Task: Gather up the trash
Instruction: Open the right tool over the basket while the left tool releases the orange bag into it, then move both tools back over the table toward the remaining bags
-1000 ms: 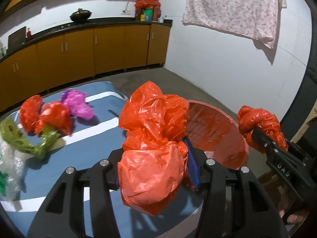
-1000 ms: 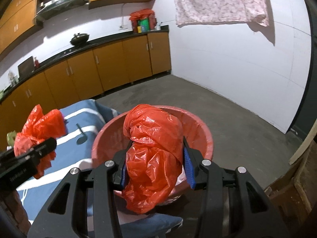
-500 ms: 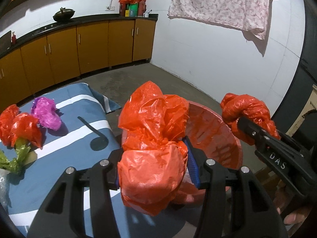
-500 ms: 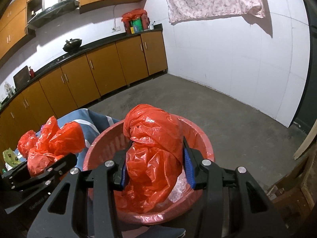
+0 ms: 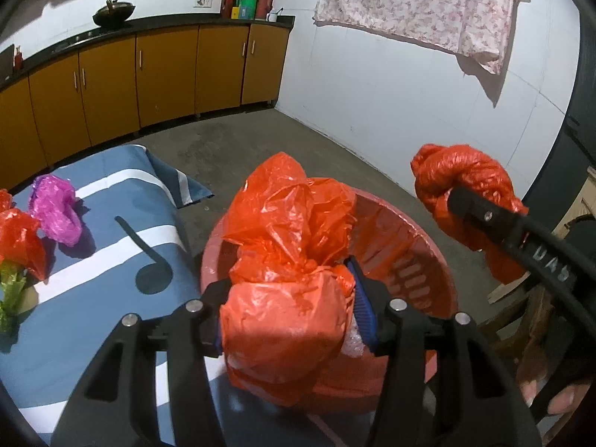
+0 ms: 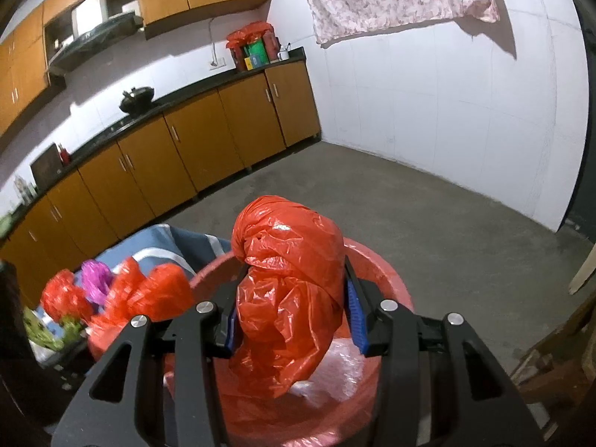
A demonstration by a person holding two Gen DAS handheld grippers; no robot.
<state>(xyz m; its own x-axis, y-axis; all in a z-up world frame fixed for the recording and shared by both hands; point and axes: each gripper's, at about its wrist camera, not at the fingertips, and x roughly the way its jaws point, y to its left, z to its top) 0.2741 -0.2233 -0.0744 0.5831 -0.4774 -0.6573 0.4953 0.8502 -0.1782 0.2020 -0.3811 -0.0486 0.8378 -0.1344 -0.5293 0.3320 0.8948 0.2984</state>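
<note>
Two orange bags [image 5: 283,320] [image 6: 287,298], one between each opening pair of tongs [image 5: 287,316] [image 6: 292,309], above one red basin [image 5: 421,260].

Two grippers are seen, the left gripper [image 5: 287,316] and the right gripper [image 6: 290,316], and one orange bag is found between the jaws of each: the first bag [image 5: 287,298] and the second bag [image 6: 290,290]. One red basin [image 5: 421,260] is counted. On one blue cloth [image 5: 93,298] one more orange bag [image 5: 20,238], one pink bag [image 5: 56,208] and one green bag [image 5: 11,290] are counted. One flowered sheet [image 5: 421,3] is hung on the wall. One wok [image 5: 113,15] is seen on the counter.
</note>
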